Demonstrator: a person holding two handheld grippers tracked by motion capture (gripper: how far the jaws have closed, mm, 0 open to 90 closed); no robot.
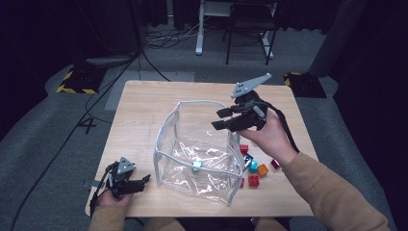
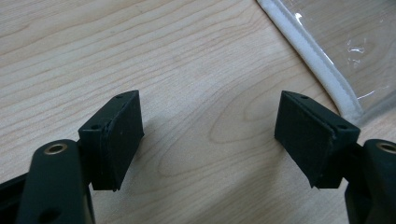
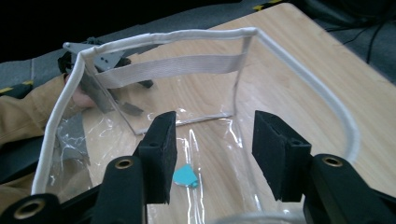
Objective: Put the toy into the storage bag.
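A clear plastic bag (image 1: 192, 103) with white trim stands open in the middle of the wooden table (image 1: 139, 110). One teal block (image 1: 196, 166) lies on its bottom, also seen past my right jaws (image 3: 185, 176). My right gripper (image 1: 217, 119) hovers above the bag's right rim, pointing left, open with nothing between its pads (image 3: 212, 140). My left gripper (image 1: 143, 181) rests low at the table's front left, just left of the bag, open and empty (image 2: 210, 135). The bag's white trim (image 2: 310, 60) runs past its right jaw. Through the bag (image 3: 163, 37) the left gripper (image 3: 100, 58) shows on the far side.
Several loose blocks lie on the table right of the bag, among them a red one (image 1: 253, 180), an orange one (image 1: 262, 169) and a teal one (image 1: 252, 166). Beyond the table are grey floor, cables and a chair frame (image 1: 248, 29).
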